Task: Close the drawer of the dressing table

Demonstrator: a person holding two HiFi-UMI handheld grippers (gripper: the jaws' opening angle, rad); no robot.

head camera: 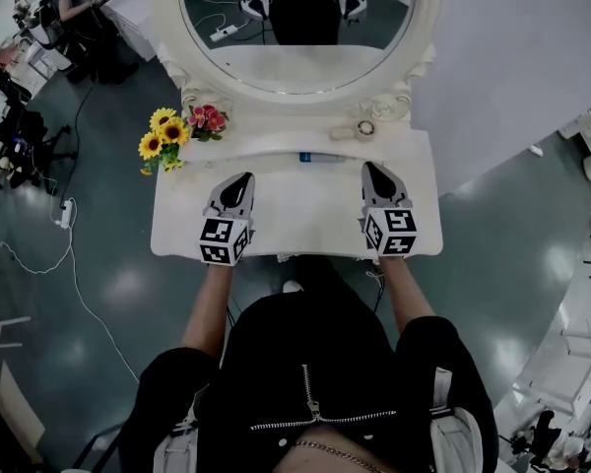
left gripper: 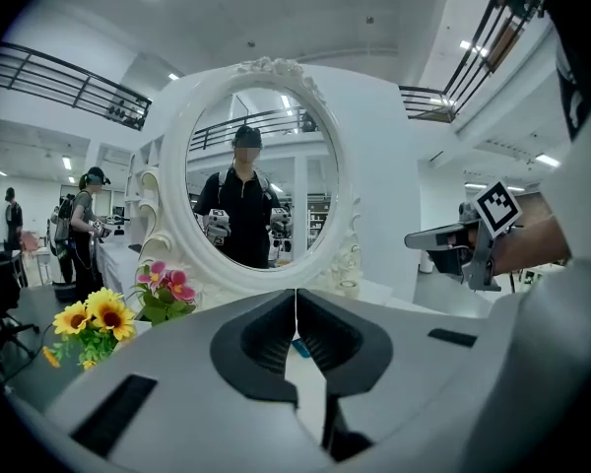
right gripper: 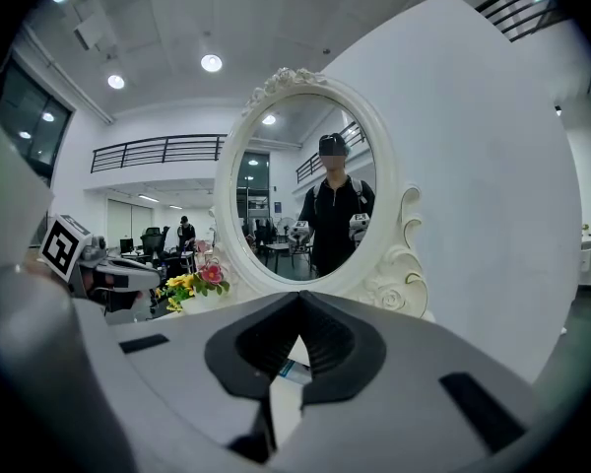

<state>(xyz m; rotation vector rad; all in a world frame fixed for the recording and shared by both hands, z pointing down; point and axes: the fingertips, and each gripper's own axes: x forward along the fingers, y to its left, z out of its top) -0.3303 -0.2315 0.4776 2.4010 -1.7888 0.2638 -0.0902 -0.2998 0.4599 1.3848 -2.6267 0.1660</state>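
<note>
The white dressing table (head camera: 295, 215) stands in front of me with its oval mirror (head camera: 295, 28) at the back. In the head view no drawer front shows past the table's front edge; the person's body hides what lies under it. My left gripper (head camera: 238, 180) hovers over the left half of the tabletop, shut and holding nothing. My right gripper (head camera: 372, 169) hovers over the right half, also shut with nothing in it. In the left gripper view the jaws (left gripper: 295, 304) meet in a thin line, and the right gripper view shows its jaws (right gripper: 298, 308) the same way. Both point at the mirror.
A bunch of sunflowers and pink flowers (head camera: 167, 136) stands at the back left of the tabletop. A small blue tube (head camera: 320, 157) lies at the back middle, a small round jar (head camera: 365, 128) at the mirror's right foot. People and chairs (head camera: 79, 18) are at the far left.
</note>
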